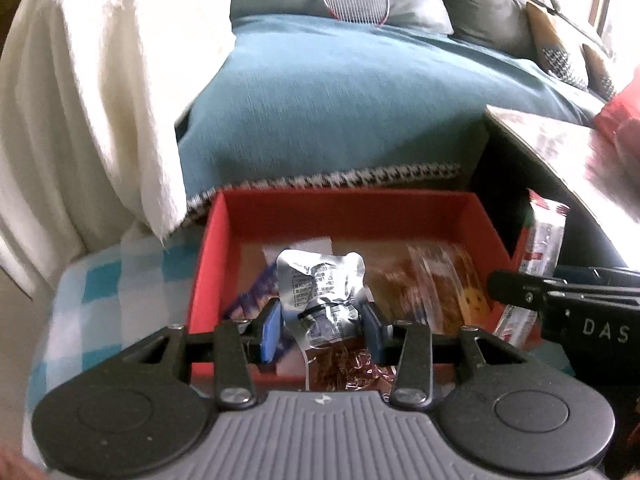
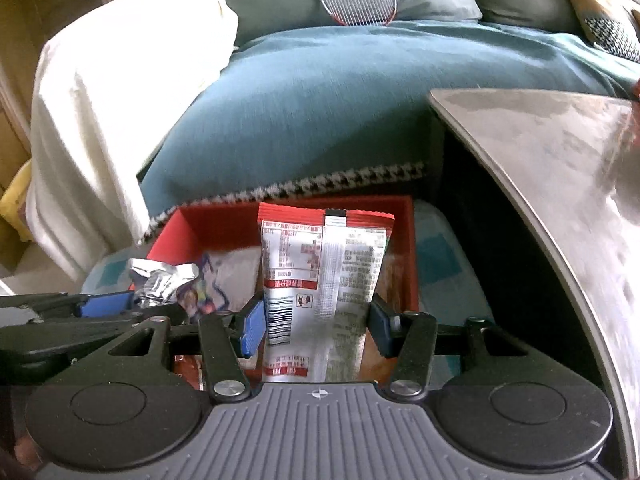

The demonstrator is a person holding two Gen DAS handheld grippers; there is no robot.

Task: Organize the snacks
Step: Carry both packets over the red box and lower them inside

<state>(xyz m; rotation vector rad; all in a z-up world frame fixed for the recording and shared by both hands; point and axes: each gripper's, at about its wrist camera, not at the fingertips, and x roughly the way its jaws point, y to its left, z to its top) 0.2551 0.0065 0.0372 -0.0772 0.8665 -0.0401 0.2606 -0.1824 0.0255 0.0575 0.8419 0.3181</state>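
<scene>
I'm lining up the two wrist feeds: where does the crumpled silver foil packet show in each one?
Left wrist view: the silver foil packet sits low at centre, pinched between the left gripper pads, above the red box.
Right wrist view: the same packet shows at lower left, just past the left gripper's blue pad.
Shared landmark: the red box's far wall, with the houndstooth-trimmed blue blanket behind it.
</scene>
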